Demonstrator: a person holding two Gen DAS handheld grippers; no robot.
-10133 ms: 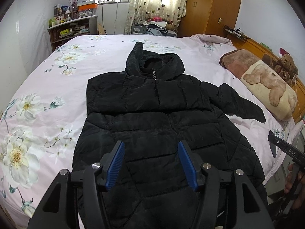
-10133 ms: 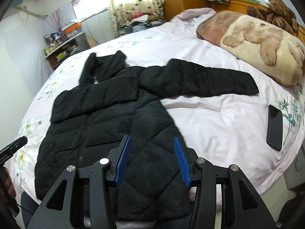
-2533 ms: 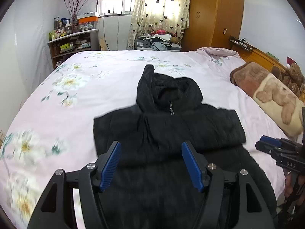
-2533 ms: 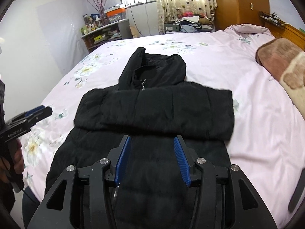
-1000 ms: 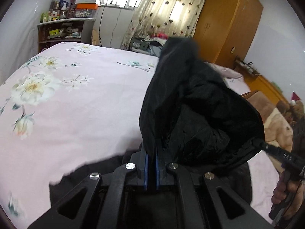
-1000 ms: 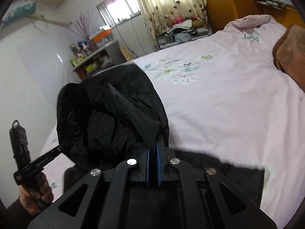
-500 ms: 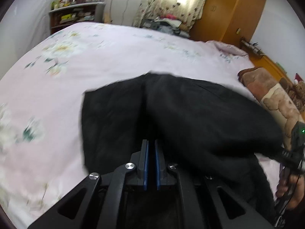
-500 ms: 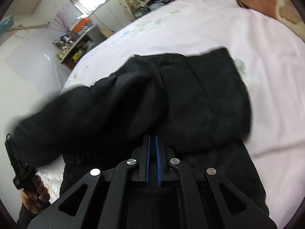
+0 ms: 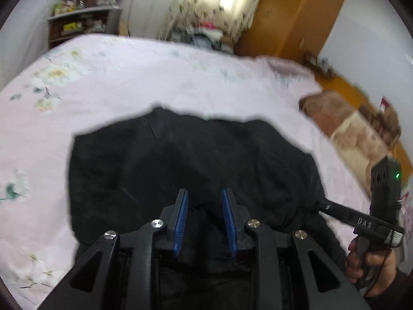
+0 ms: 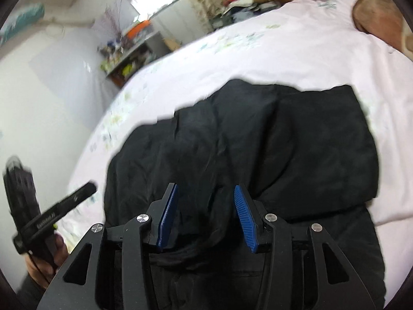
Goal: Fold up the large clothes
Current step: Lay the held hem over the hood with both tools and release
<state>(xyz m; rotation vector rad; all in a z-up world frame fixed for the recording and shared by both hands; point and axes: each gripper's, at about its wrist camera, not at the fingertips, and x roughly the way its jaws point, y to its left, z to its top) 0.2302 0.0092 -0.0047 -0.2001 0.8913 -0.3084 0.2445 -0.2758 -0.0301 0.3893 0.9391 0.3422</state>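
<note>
The black jacket (image 9: 191, 160) lies folded mid-frame on the bed (image 9: 129, 77), its long axis across; both the left gripper (image 9: 205, 219) and right gripper (image 10: 205, 217) are opening their jaws, fabric apparently loose between them.

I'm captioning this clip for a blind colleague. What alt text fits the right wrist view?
A black padded jacket, folded over on itself, lies on a pink floral bedspread. The right gripper is above its near edge, jaws opening, fabric bunched between the blue pads. At far left a hand holds the other gripper.
</note>
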